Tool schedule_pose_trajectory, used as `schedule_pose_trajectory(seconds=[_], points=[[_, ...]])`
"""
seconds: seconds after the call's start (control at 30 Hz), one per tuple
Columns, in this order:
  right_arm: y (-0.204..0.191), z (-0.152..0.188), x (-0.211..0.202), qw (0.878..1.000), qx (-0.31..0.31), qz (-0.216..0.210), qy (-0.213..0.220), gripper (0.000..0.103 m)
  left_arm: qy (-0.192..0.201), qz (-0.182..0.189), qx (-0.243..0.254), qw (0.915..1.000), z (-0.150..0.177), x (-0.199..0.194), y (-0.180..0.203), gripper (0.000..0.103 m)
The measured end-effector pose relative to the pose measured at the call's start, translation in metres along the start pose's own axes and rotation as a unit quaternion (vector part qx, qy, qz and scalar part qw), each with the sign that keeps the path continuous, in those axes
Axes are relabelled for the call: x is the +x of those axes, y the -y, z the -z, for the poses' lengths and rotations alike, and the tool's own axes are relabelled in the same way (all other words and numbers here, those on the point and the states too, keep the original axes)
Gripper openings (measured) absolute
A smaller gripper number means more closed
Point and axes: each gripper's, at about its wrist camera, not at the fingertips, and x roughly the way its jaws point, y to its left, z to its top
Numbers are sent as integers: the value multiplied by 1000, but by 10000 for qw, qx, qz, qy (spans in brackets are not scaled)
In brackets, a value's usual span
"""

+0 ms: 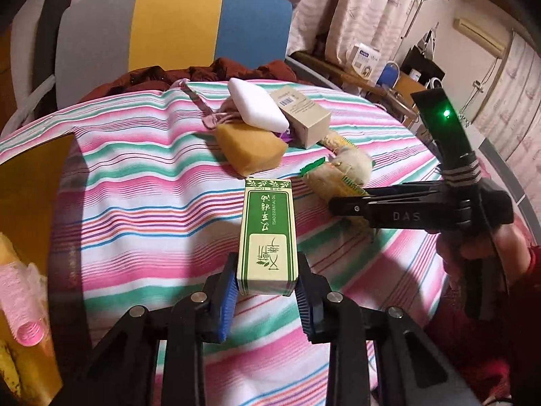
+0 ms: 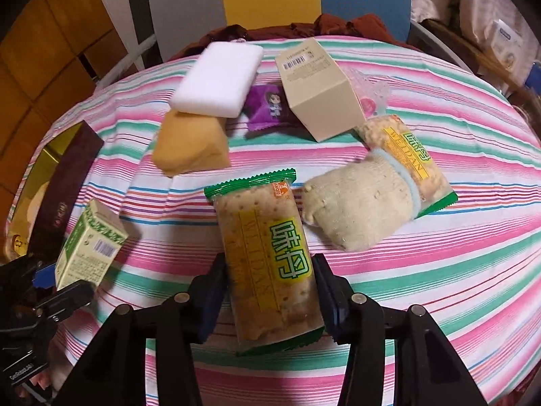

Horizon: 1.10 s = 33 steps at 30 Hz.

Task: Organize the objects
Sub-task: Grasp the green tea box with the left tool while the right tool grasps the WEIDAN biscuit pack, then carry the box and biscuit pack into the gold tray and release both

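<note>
The left gripper [image 1: 267, 287] is built of matte black angular arms with round silver screw heads at the joints, and its fingers [image 1: 225, 296] carry ribbed blue pads. Seen from it, the right gripper [image 1: 351, 208] shows a long black finger with a small screw near its tip and pale letters "DAS" along its side. Above that rises a dark upright block [image 1: 446, 125] with a glowing green light, ringed by silver bands at its base. The hand [image 1: 473, 247] on its grip comes out of a dark red sleeve [image 1: 527, 287]. From its own camera, the right gripper [image 2: 268, 291] has the same black arms and silver screws.
</note>
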Motion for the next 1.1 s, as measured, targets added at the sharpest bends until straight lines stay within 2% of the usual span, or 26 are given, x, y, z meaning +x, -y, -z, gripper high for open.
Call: schedule_pose_trajectory(seconds=[0.2, 0.33, 0.67, 0.87, 1.1], points=[[-18, 4, -2, 9996, -221, -144, 51, 50, 105, 67, -164, 9998, 12, -24, -15, 30], [-31, 4, 0, 9989, -255, -385, -14, 50, 293, 40, -228, 9993, 15, -41, -25, 30], [-113, -16, -17, 9939, -500, -917, 347, 50, 805, -97, -713, 9942, 17, -89, -77, 30], [-167, -32, -18, 9894, -651, -1230, 418, 50, 1051, -345, -1110, 9876, 21, -115, -124, 30], [-228, -43, -10, 9838, -925, -1506, 302, 50, 1254, -649, -1632, 9764, 27, -139, -182, 30]])
